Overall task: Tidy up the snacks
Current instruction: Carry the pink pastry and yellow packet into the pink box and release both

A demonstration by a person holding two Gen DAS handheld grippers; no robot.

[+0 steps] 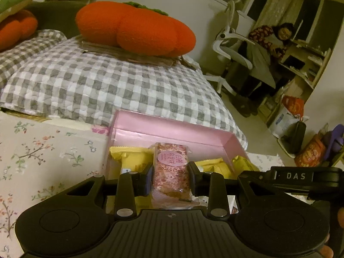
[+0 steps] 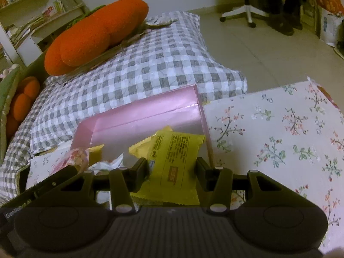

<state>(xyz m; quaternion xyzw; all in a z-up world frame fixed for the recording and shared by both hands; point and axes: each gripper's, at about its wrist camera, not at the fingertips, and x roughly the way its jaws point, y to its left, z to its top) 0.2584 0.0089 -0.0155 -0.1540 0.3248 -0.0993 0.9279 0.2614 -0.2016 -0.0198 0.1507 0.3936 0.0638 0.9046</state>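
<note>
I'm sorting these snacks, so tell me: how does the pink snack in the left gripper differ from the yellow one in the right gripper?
The pink snack has a clear wrapper showing a speckled pink bar; the yellow snack is opaque. The pink one bears a round label and a date stamp, the yellow one a block of fine print. The pink looks thick and blocky, the yellow flatter and wider. Both are gripped over the pink box.

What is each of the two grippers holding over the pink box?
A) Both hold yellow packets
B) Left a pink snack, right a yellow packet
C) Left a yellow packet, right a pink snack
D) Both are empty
B: the left gripper clamps the pink snack, and the right gripper grips the yellow packet, above the pink box.
</note>
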